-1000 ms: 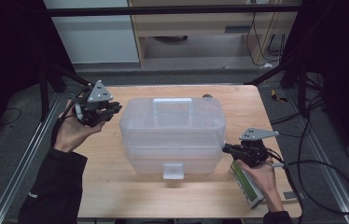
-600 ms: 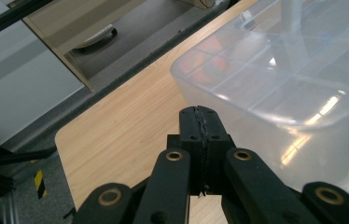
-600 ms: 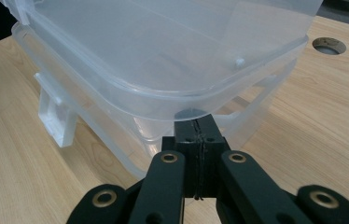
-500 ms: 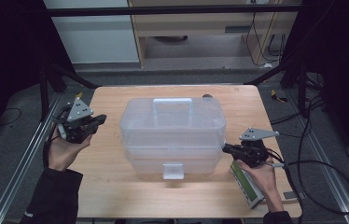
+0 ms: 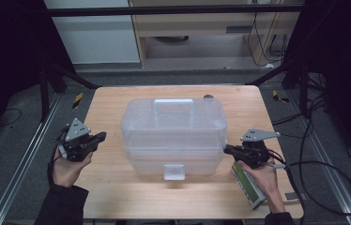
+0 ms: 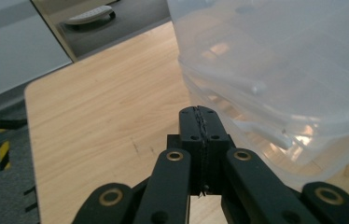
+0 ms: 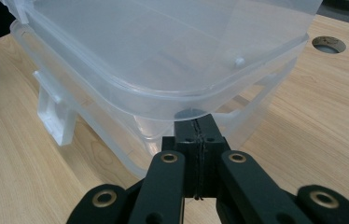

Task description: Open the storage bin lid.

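A clear plastic storage box (image 5: 172,131) with a lid, a top handle and a white front latch (image 5: 173,171) stands in the middle of the wooden table (image 5: 112,105). My left gripper (image 5: 101,137) is low at the box's left side, a short way off it, jaws shut with nothing between them. In the left gripper view its tip (image 6: 202,112) points at the box (image 6: 275,79). My right gripper (image 5: 227,150) is shut and empty, its tip at the box's right lower corner. The right gripper view puts the tip (image 7: 195,123) just under the lid rim (image 7: 163,100); contact cannot be told.
A green-and-white flat device (image 5: 247,185) lies on the table under my right hand. A round hole (image 5: 208,97) is in the tabletop behind the box. Cables (image 5: 324,168) trail off the right edge. Metal rails (image 5: 19,168) flank the table.
My left hand has come down and toward the near-left part of the table, ending lower beside the box. The right gripper has stayed where it was.
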{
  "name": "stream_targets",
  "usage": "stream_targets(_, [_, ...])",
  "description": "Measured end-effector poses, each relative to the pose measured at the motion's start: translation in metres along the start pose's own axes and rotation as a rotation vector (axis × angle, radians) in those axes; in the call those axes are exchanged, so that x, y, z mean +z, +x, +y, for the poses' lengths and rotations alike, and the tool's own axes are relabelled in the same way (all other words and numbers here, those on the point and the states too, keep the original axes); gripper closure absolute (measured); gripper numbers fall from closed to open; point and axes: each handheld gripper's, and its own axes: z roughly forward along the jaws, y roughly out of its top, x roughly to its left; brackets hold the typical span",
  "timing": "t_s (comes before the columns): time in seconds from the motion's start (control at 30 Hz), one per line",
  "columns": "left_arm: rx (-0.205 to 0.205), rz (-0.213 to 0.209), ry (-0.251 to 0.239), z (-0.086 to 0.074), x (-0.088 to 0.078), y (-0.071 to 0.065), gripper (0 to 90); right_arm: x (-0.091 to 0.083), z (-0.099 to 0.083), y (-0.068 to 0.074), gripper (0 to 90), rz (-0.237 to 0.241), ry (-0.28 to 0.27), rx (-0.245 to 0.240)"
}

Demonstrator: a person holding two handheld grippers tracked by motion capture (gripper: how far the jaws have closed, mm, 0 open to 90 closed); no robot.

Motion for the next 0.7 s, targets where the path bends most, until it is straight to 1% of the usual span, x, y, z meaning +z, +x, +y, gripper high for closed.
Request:
stream_targets(0.03, [-0.005, -0.007, 0.004, -0.004, 0.002, -0.001, 89.7, 0.000, 0.000, 0.000, 90.0, -0.001, 0.000, 0.000])
stream_targets(0.07, [-0.005, -0.007, 0.004, -0.004, 0.002, -0.001, 89.7, 0.000, 0.000, 0.000, 90.0, -0.001, 0.000, 0.000])
stream_targets(0.1, [0.004, -0.001, 0.030, -0.009, 0.006, -0.003, 89.7, 0.000, 0.000, 0.000, 90.0, -0.002, -0.001, 0.000])
stream_targets(0.13, [0.004, -0.001, 0.030, -0.009, 0.006, -0.003, 89.7, 0.000, 0.000, 0.000, 90.0, -0.002, -0.001, 0.001])
stream_targets(0.17, [-0.004, -0.005, 0.035, -0.012, 0.007, -0.003, 89.8, 0.000, 0.000, 0.001, 90.0, -0.005, 0.000, 0.002])
stream_targets(0.23, [-0.005, -0.007, 0.039, -0.015, 0.008, -0.005, 89.7, 0.000, 0.000, 0.001, 90.0, -0.005, 0.000, 0.001])
stream_targets(0.27, [-0.007, -0.015, 0.042, -0.017, 0.009, -0.006, 89.7, 0.000, 0.000, 0.001, 90.0, -0.006, 0.000, 0.001])
stream_targets(0.33, [0.002, -0.012, 0.057, -0.018, 0.011, -0.008, 89.8, 0.000, 0.000, 0.001, 90.0, -0.006, -0.001, -0.001])
stream_targets(0.37, [0.002, -0.012, 0.057, -0.018, 0.011, -0.008, 89.7, 0.000, 0.000, 0.001, 90.0, -0.007, -0.001, 0.001])
stream_targets(0.43, [0.010, -0.025, 0.067, -0.019, 0.015, -0.010, 89.7, 0.000, 0.000, 0.001, 90.0, -0.007, 0.000, -0.001])
stream_targets(0.47, [0.010, -0.025, 0.067, -0.019, 0.015, -0.010, 89.8, 0.000, 0.000, 0.001, 90.0, -0.007, 0.000, -0.001])
stream_targets(0.5, [0.018, -0.036, 0.071, -0.020, 0.017, -0.014, 89.8, 0.000, 0.000, 0.001, 90.0, -0.007, 0.000, -0.002])
stream_targets(0.57, [0.021, -0.062, 0.072, -0.020, 0.020, -0.018, 89.8, 0.000, 0.000, 0.001, 90.0, -0.007, 0.000, -0.002])
stream_targets(0.6, [0.021, -0.062, 0.072, -0.020, 0.020, -0.018, 89.8, 0.000, 0.000, 0.001, 90.0, -0.007, 0.000, -0.002])
stream_targets(0.63, [0.026, -0.071, 0.072, -0.019, 0.021, -0.021, 89.8, 0.000, 0.000, 0.001, 90.0, -0.008, -0.001, -0.002])
stream_targets(0.67, [0.044, -0.086, 0.075, -0.018, 0.023, -0.025, 89.7, 0.000, 0.000, 0.001, 90.0, -0.008, 0.000, -0.003])
stream_targets(0.7, [0.044, -0.086, 0.075, -0.018, 0.023, -0.025, 89.7, 0.000, 0.000, 0.001, 90.0, -0.008, 0.000, -0.003])
